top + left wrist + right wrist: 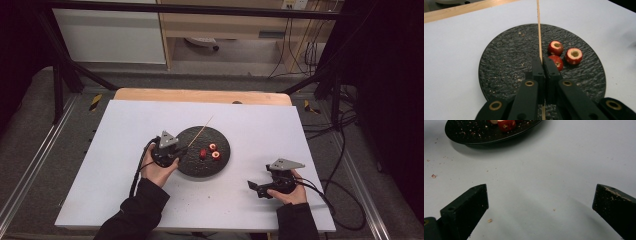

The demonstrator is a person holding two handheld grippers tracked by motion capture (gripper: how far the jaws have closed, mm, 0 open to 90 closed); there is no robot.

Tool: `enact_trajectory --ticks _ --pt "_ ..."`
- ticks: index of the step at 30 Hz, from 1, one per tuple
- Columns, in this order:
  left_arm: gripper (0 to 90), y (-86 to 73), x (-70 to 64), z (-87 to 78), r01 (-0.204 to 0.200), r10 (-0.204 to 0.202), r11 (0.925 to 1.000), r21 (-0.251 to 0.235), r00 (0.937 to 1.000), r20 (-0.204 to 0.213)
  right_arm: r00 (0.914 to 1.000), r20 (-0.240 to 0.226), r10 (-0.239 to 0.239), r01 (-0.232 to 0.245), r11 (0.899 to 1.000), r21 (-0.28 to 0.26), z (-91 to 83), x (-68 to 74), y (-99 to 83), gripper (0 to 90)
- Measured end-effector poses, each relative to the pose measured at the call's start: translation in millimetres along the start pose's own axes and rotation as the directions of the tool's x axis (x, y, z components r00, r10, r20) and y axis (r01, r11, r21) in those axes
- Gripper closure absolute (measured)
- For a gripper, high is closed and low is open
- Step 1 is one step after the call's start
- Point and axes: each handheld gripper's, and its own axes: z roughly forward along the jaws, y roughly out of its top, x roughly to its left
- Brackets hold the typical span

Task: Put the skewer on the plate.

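A round black slate plate (195, 167) lies mid-table with three cored red fruit pieces (210, 151) on its right half. My left gripper (184, 149) reaches over the plate's left edge, shut on a thin wooden skewer (202, 129) that points away to the far right. In the left gripper view the skewer (539, 30) runs straight up from the closed jaws of the left gripper (541, 61), with the fruit pieces (555, 47) just to its right. My right gripper (254, 189) rests open on the table, right of the plate and nearer the front, with nothing held. In the right gripper view the right gripper (541, 197) has its jaws wide apart above bare white table.
A white sheet (125, 130) covers the table, with a wooden strip (200, 95) showing along the far edge. Small crumbs (489, 220) dot the sheet near the plate (474, 133). Cables (330, 192) trail off the right side.
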Motion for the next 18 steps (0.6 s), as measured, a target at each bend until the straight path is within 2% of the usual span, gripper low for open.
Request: enact_trajectory --ticks 7,18 --pt "88.3 -1.6 -0.6 23.0 -0.006 0.009 0.9985 0.054 0.9991 -0.041 1.0 -0.009 -0.002 0.002 1.0 0.004 -0.5 -0.2 -0.7 1.2" --pt "88.3 -9.4 -6.5 44.3 -0.015 0.025 0.9919 0.126 0.9963 -0.082 0.9999 -0.016 0.003 -0.003 1.0 -0.004 -1.8 0.2 -0.4 1.2"
